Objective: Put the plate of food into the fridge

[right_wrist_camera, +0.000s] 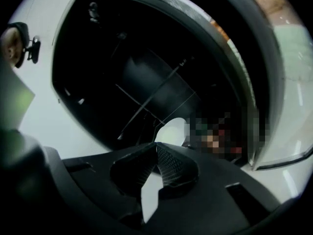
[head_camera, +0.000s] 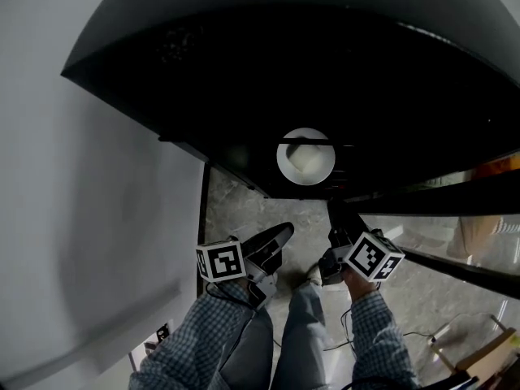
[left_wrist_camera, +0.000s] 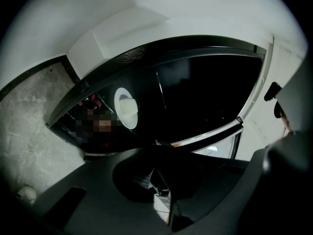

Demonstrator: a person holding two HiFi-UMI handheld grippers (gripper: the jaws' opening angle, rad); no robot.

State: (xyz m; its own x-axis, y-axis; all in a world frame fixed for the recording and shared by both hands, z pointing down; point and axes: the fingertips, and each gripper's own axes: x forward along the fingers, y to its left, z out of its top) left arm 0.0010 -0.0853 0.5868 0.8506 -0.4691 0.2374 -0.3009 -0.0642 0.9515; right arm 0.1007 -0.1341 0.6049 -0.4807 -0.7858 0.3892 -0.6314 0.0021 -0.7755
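Observation:
A white plate (head_camera: 305, 157) with a pale lump of food rests on a wire shelf inside the dark open fridge (head_camera: 244, 80). The plate (left_wrist_camera: 126, 107) shows left of centre in the left gripper view, and its rim (right_wrist_camera: 171, 131) peeks just beyond the jaws in the right gripper view. My left gripper (head_camera: 284, 229) hangs below the fridge opening, shut with nothing between its fingers (left_wrist_camera: 155, 173). My right gripper (head_camera: 332, 209) is beside it, just under the shelf's front edge, also shut and empty (right_wrist_camera: 156, 149). Neither gripper touches the plate.
The pale open fridge door (head_camera: 81, 218) fills the left side. A door shelf with items (head_camera: 479, 177) juts out on the right. Below is a marble floor (head_camera: 236, 205), my legs and a shoe (head_camera: 314, 273), and a cardboard box (head_camera: 487, 352) at lower right.

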